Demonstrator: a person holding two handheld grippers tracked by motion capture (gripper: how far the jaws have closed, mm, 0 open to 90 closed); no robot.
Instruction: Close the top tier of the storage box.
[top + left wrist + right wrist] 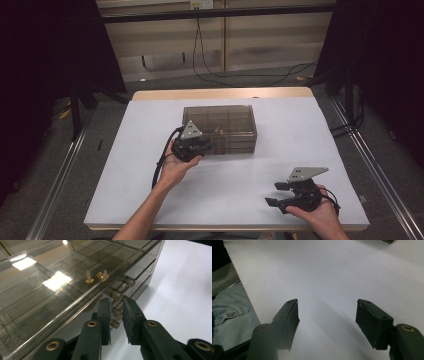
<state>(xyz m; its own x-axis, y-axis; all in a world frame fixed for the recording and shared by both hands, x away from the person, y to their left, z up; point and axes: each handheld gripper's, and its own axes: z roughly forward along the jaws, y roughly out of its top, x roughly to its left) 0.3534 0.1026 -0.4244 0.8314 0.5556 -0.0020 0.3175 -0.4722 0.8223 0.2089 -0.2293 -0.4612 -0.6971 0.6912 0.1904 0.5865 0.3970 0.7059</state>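
A smoky see-through drawer box (220,120) stands in the middle of the white table (280,135). My left gripper (204,146) is at the box's front left. In the left gripper view its jaws (117,300) are closed to a narrow gap around a drawer knob (117,305) in a row of pale knobs on the front of the box (50,290). Two small brass parts (96,278) lie inside under the lid. My right gripper (278,194) rests near the table's front right edge, open, with nothing but bare table between its jaws (327,312).
Cables (210,70) hang and trail over the floor behind the table. Dark curtains and stand legs (75,105) flank both sides. A person's jeans (227,312) show past the table's near edge.
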